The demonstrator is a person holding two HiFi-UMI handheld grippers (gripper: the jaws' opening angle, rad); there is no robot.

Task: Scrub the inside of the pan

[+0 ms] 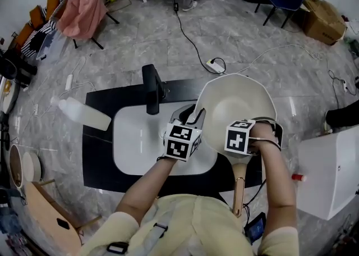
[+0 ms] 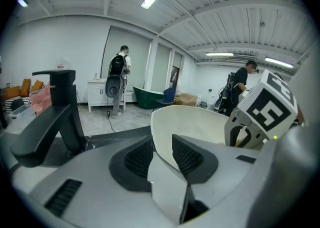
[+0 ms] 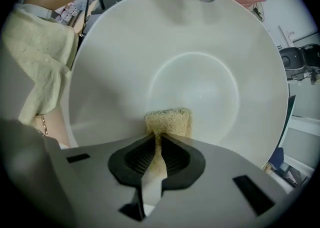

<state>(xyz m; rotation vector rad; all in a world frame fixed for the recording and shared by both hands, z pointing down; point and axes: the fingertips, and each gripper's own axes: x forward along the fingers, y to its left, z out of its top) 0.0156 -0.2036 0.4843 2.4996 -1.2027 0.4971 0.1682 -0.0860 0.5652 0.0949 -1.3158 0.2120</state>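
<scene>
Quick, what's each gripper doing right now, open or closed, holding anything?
Left gripper: closed on the rim of the pan.
Right gripper: closed on the scrub sponge, inside the pan.

The head view looks steeply down on the pan (image 1: pixel 235 109), which both close-in gripper views also face.

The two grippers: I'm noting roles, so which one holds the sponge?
The right gripper: its jaws are shut on the yellowish sponge inside the pan. The left gripper grips the pan's rim instead, with no sponge.
</scene>
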